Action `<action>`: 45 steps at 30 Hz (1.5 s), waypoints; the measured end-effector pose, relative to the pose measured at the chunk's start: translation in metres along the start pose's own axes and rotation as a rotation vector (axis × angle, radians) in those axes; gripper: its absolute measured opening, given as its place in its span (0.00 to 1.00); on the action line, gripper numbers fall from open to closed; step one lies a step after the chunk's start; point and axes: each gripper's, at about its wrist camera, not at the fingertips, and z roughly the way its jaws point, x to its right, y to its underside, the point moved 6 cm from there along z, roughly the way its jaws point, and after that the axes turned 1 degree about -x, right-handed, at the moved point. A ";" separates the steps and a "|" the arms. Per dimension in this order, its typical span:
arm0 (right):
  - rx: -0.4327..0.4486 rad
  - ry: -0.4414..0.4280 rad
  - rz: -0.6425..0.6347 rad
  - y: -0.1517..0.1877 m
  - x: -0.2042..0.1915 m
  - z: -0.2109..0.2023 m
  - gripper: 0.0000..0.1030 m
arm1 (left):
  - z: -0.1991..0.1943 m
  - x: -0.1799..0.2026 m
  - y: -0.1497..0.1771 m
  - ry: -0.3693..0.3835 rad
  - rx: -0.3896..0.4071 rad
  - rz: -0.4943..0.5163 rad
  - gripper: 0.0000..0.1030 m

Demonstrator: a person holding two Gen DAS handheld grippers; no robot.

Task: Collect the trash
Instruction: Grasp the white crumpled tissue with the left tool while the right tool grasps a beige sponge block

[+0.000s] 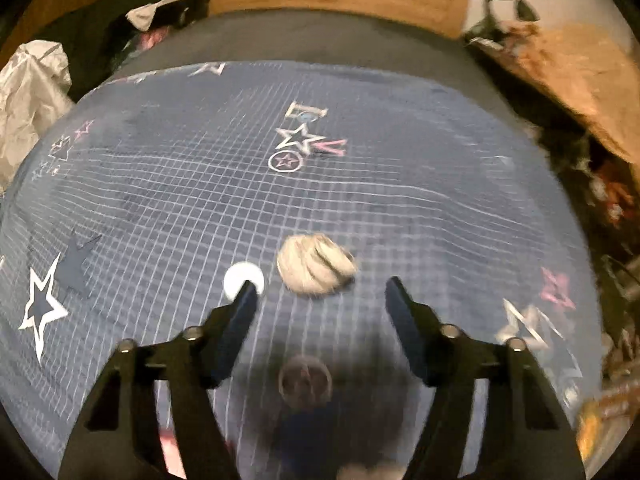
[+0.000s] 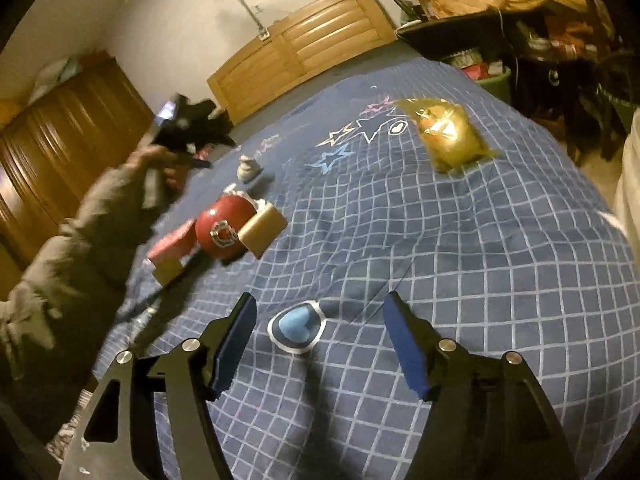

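The left gripper hangs with jaws apart and empty over a blue grid-patterned bed; a crumpled white paper wad (blurred) lies just beyond its fingertips. The right gripper, also spread and empty, points at the quilt, a yellow plastic wrapper well beyond.

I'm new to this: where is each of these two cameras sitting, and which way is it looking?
Left wrist view: rides the left claw, looking down at a crumpled wad on the blue bedspread; only its open fingers show.
Right wrist view: rides the right claw, facing across the bed toward the wooden headboard; the person's sleeve and hand holding the left claw appear.
Shared: bedspread, headboard and, apparently, the wad.
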 end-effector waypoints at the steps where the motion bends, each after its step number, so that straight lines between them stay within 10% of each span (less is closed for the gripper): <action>1: 0.003 -0.009 0.004 0.000 0.001 -0.001 0.67 | 0.008 -0.001 -0.004 -0.013 -0.003 -0.005 0.58; 6: 0.017 -0.030 -0.026 0.004 0.000 0.000 0.69 | 0.054 -0.001 -0.011 -0.077 -0.071 -0.008 0.50; 9: 0.030 -0.051 -0.018 0.005 0.000 -0.003 0.69 | 0.056 0.001 -0.007 -0.070 -0.066 0.033 0.27; 10: 0.031 -0.050 -0.020 0.005 0.001 -0.004 0.69 | 0.047 0.002 -0.009 -0.071 -0.048 0.042 0.06; 18: 0.048 -0.037 -0.139 -0.002 -0.033 -0.012 0.69 | -0.129 -0.018 0.003 0.131 0.285 0.041 0.05; 25: 0.050 -0.038 -0.269 -0.017 -0.071 -0.009 0.69 | -0.261 -0.080 0.100 0.206 0.477 0.114 0.05; 40: -0.183 0.103 -0.724 -0.047 -0.117 0.138 0.74 | -0.179 -0.169 0.302 0.347 0.077 -0.056 0.05; 45: -0.224 0.164 -0.753 -0.040 -0.113 0.153 0.49 | -0.177 -0.165 0.307 0.354 0.078 -0.058 0.05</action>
